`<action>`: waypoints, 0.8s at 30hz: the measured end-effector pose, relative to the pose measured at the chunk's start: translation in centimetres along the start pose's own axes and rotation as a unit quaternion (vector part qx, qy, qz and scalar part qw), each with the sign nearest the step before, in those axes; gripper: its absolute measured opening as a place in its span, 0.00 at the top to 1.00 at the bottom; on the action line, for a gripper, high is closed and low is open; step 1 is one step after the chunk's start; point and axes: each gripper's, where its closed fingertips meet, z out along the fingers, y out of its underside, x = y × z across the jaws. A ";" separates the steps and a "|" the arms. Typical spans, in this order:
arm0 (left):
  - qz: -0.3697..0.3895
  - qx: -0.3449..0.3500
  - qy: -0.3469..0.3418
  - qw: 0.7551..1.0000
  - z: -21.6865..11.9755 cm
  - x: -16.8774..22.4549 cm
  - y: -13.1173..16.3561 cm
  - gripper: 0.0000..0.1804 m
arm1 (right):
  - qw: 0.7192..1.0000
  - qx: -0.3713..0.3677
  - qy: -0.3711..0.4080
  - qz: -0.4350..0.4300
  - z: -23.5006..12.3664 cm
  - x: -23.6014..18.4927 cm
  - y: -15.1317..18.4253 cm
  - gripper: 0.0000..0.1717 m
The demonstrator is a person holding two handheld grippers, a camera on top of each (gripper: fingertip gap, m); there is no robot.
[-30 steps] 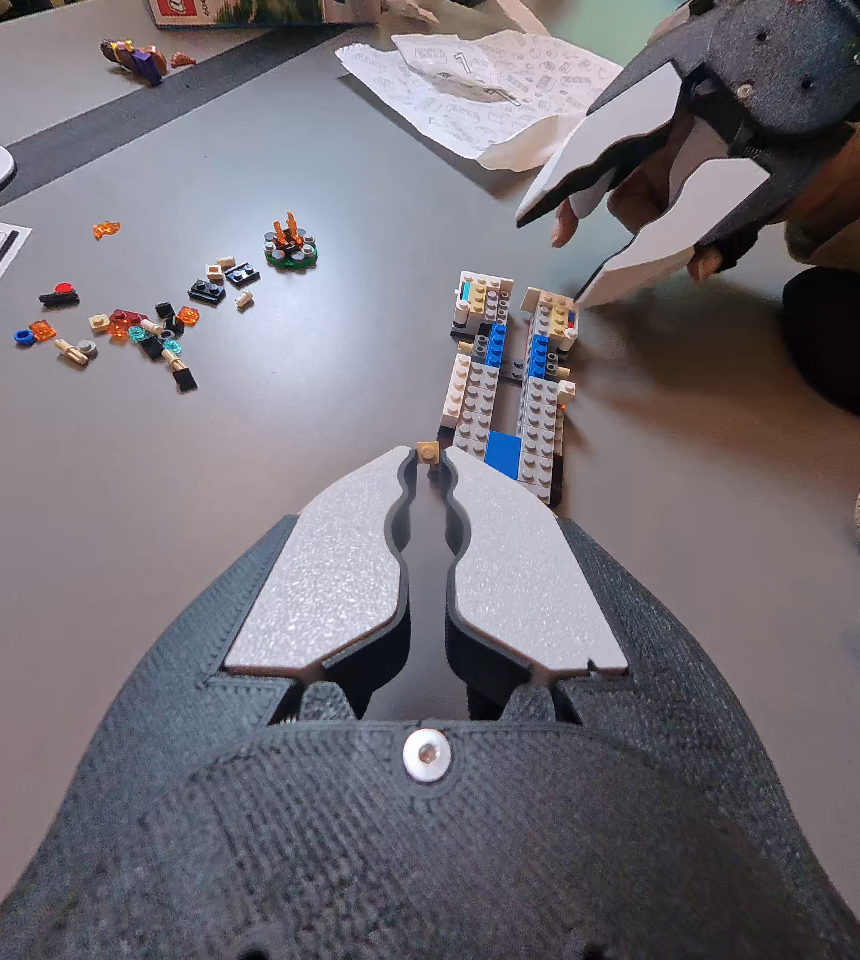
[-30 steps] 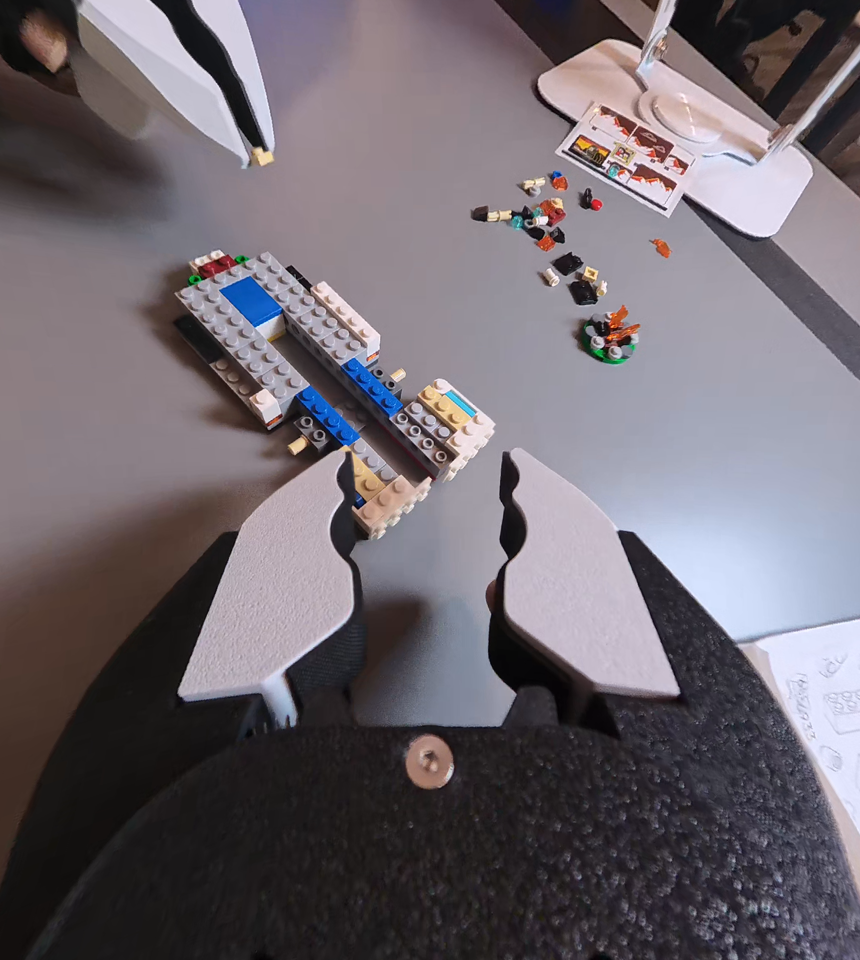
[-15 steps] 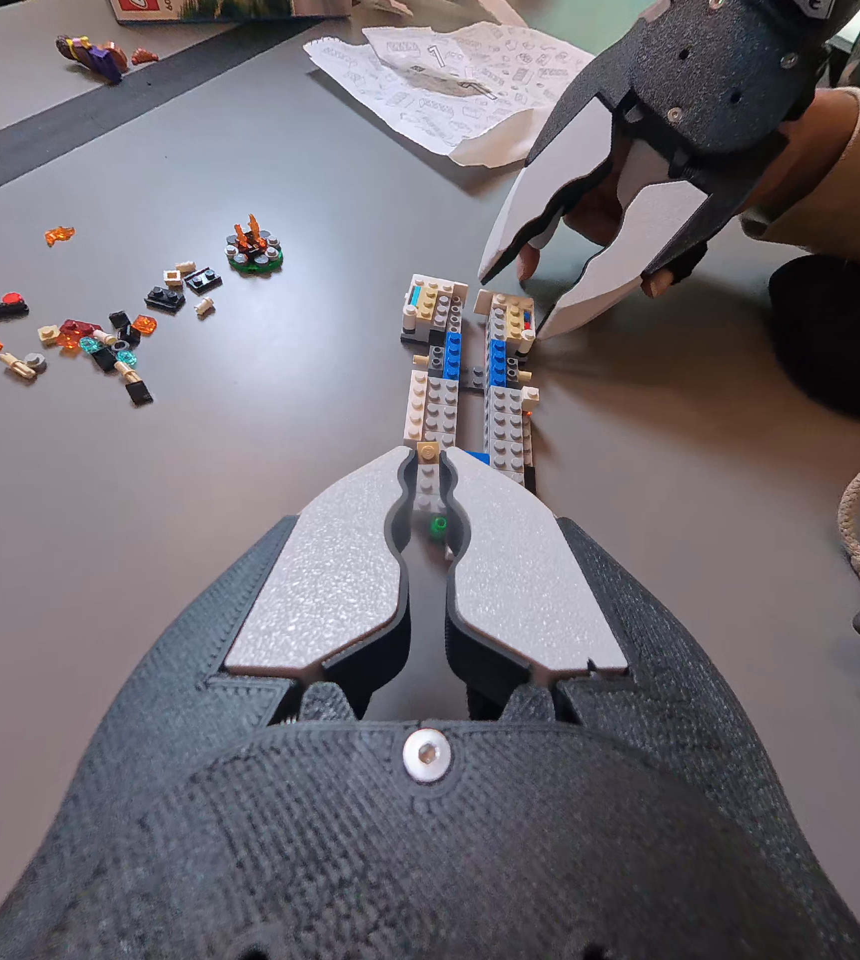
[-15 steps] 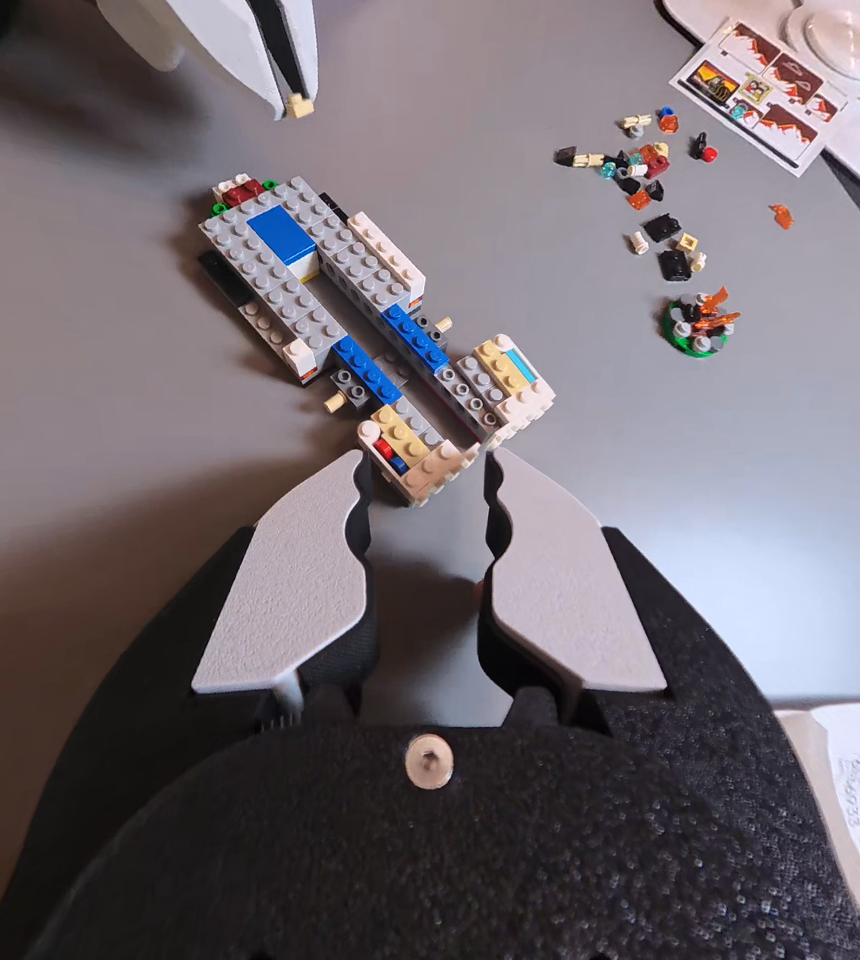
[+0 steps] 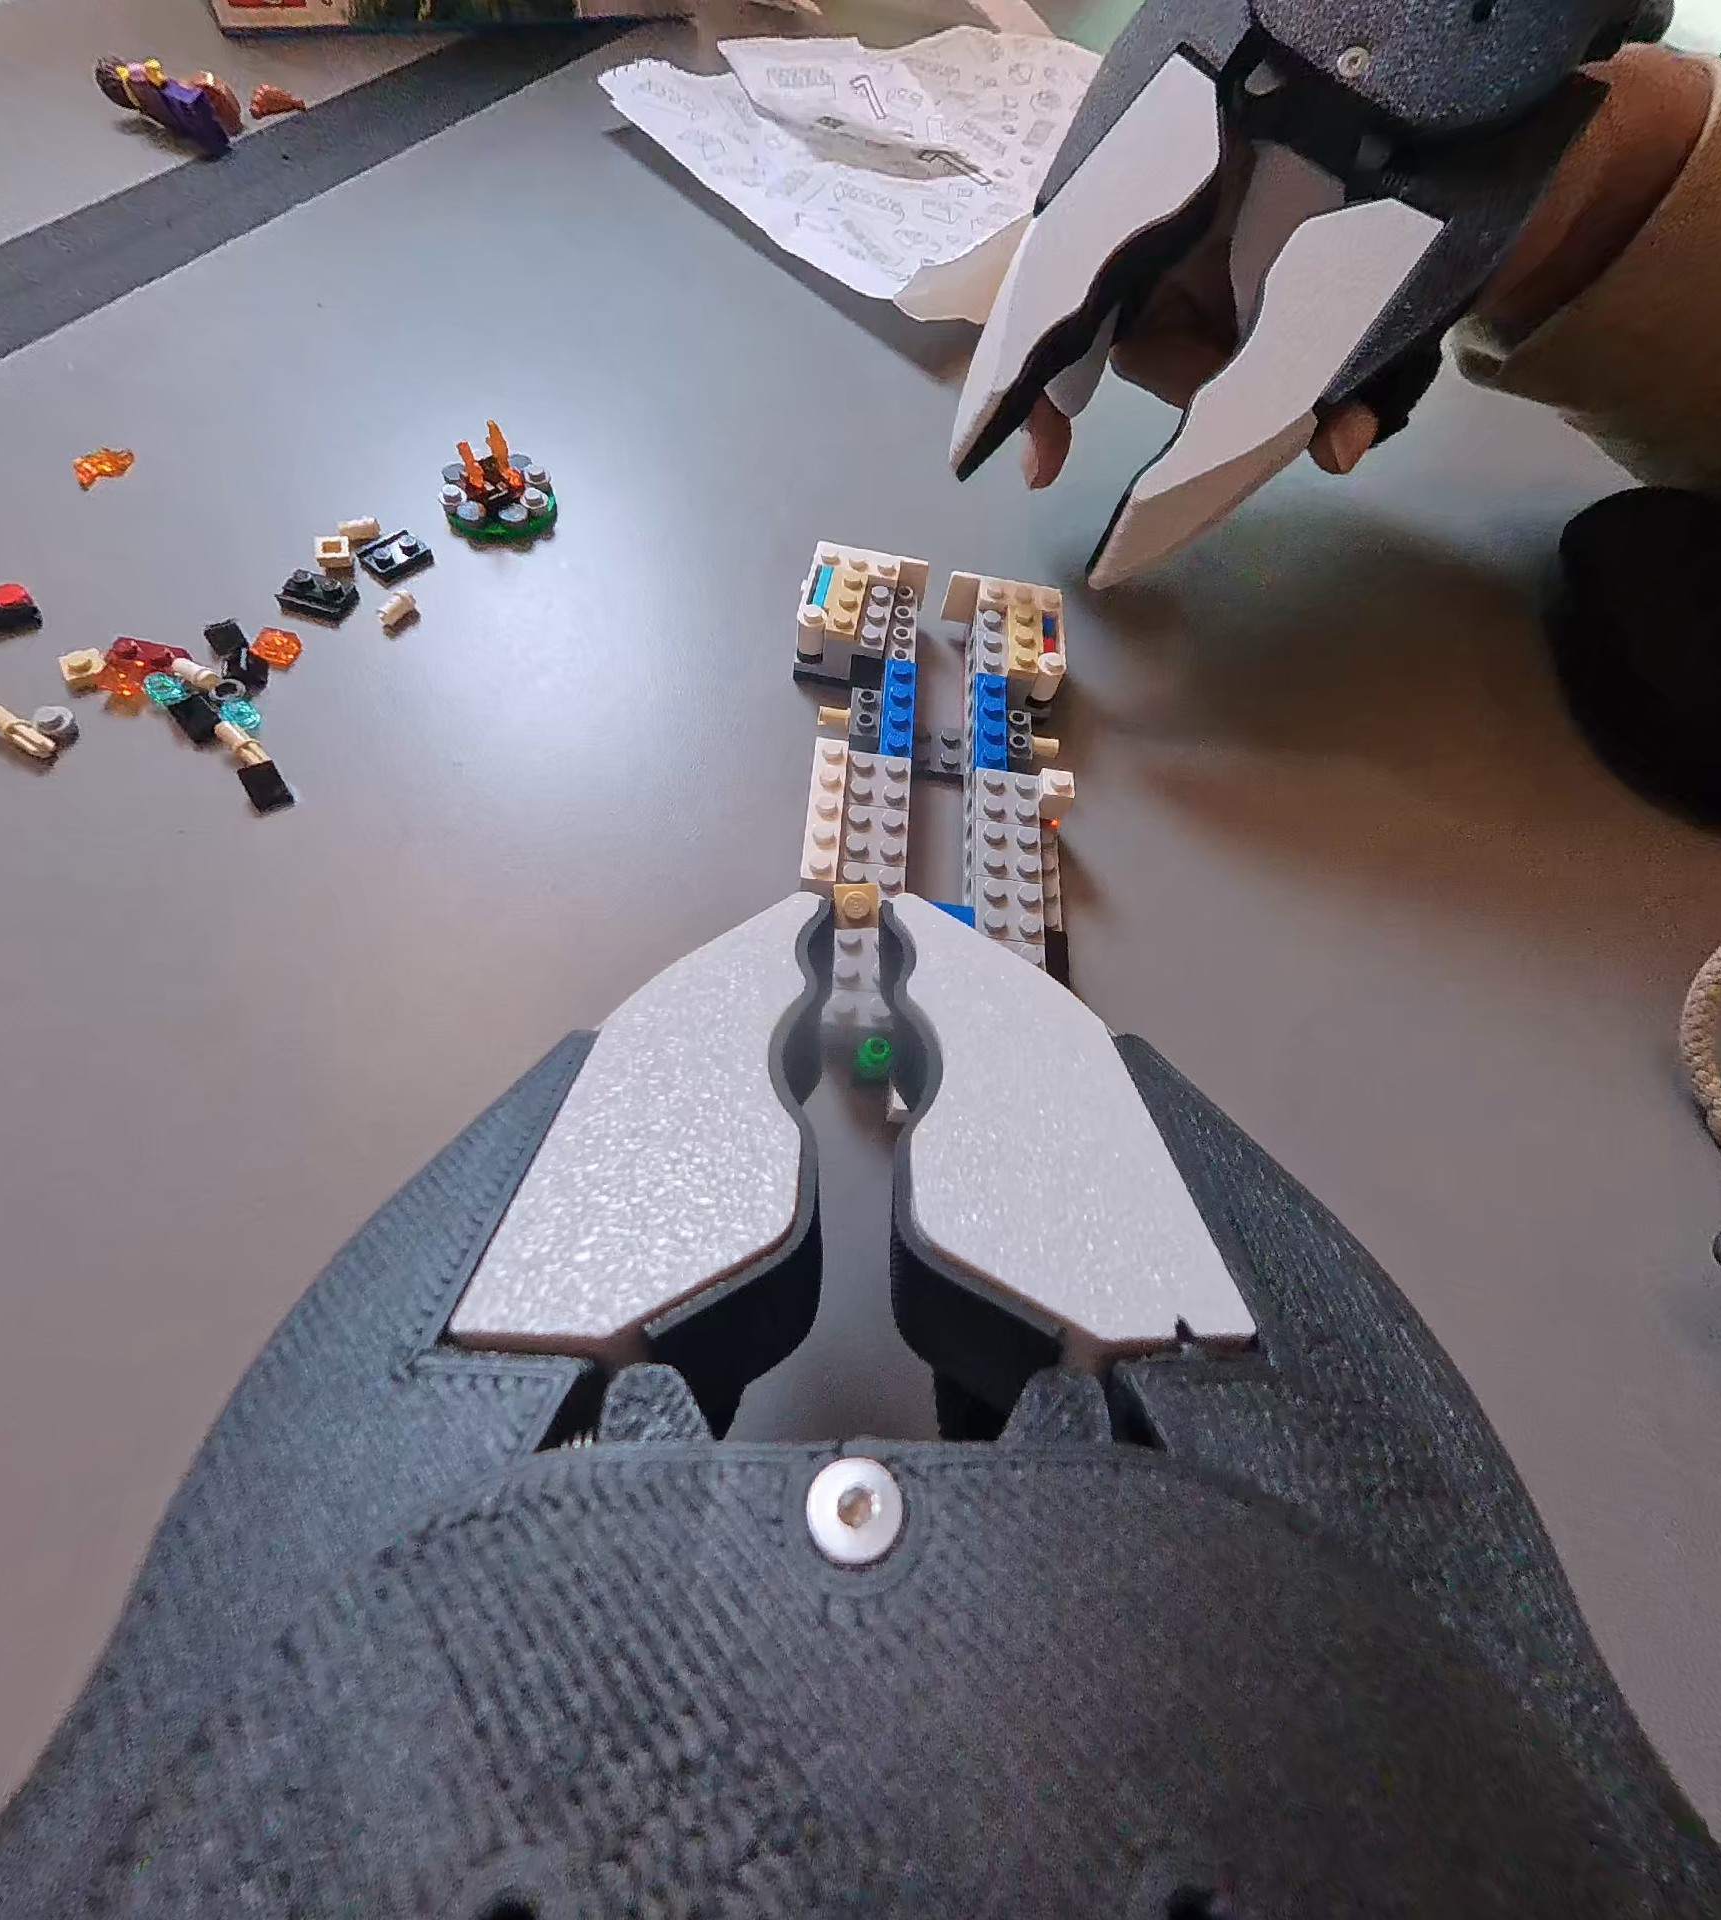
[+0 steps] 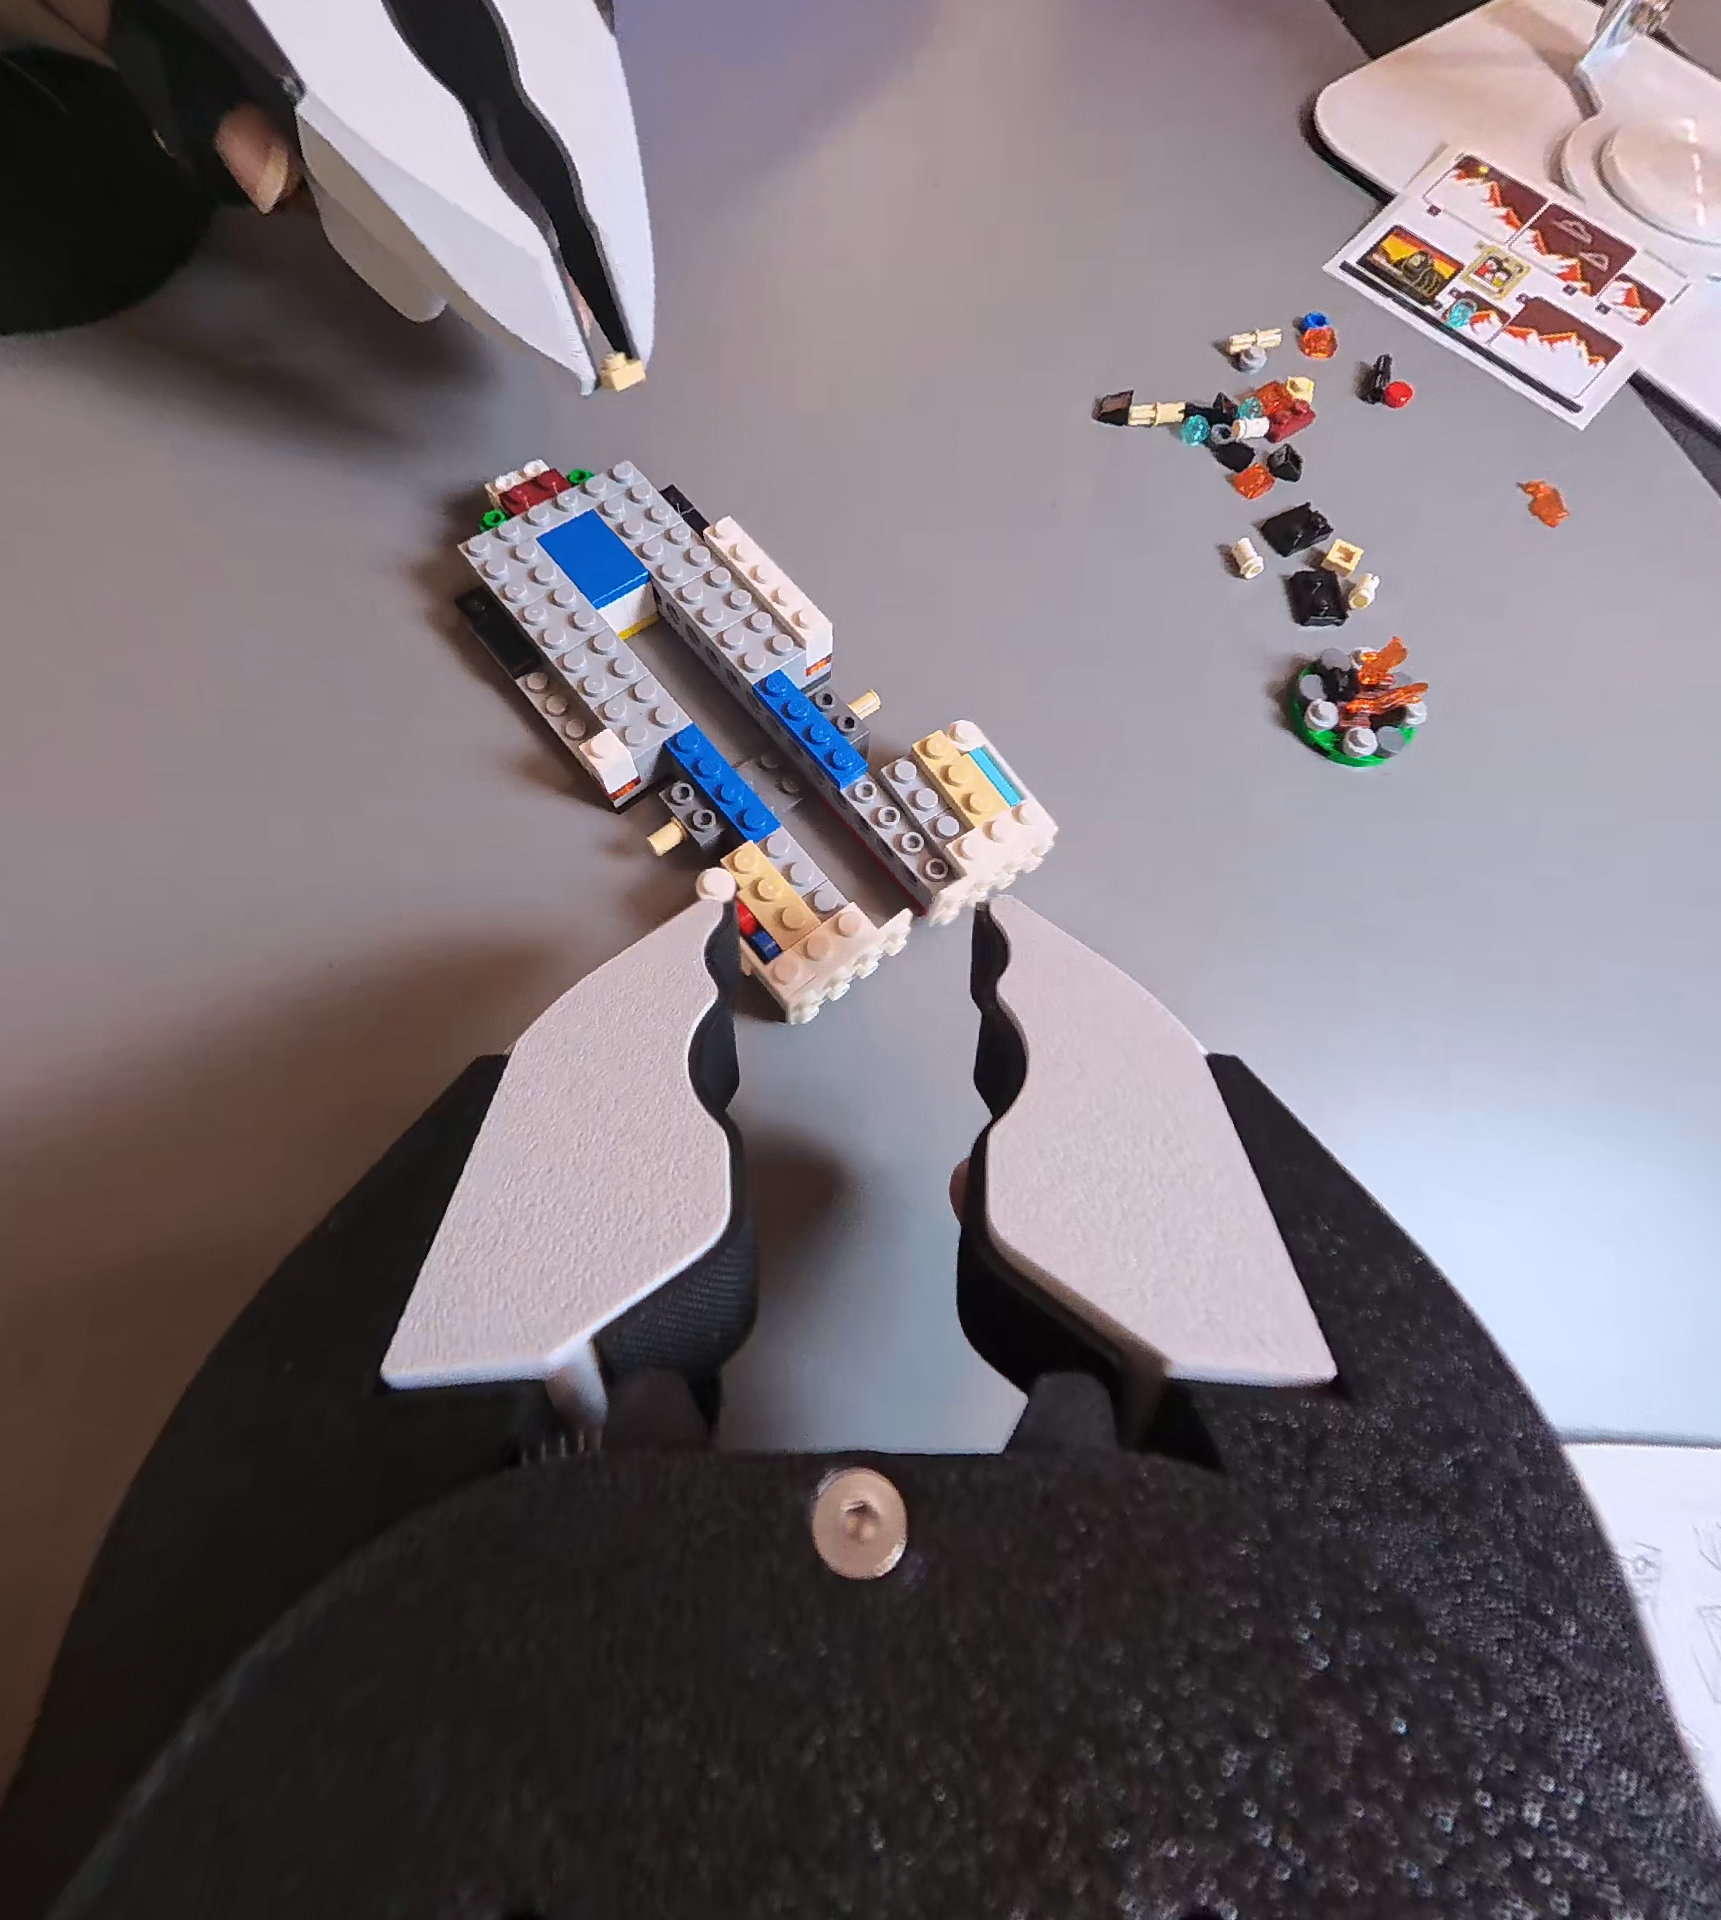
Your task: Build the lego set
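A long brick model of grey, blue, tan and white bricks lies flat on the grey table. It also shows in the right wrist view. My left gripper is shut on a small tan one-stud plate and hovers over the model's near end. The right wrist view shows this gripper with the tan plate at its tips. My right gripper is open, with its fingertips beside the model's white forked end. No pad presses on the model. The left wrist view shows the right gripper just above that end.
A scatter of small loose pieces and a round green campfire build lie left of the model. A crumpled printed paper bag lies at the back. A sticker sheet and a white stand base are at the right view's far right. The grippers' ends are close to 12 cm from one another.
My left gripper moved forward over the model's near end, still holding the tan plate. My right gripper narrowed its jaws and came down close to the model's white end.
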 end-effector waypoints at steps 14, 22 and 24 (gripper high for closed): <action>0.016 -0.120 -0.095 0.988 0.0 -6.4 3.4 0.93 | 0.998 -0.027 -0.042 -0.031 0.1 0.1 0.5 0.71; 0.026 -0.129 -0.077 0.988 -1.4 -5.5 2.6 0.70 | 0.993 -0.038 -0.101 -0.040 -0.2 1.5 -0.4 0.71; 0.032 -0.126 -0.073 0.989 -1.5 -4.7 2.2 0.67 | 0.991 -0.050 -0.120 -0.042 0.4 2.3 -0.9 0.71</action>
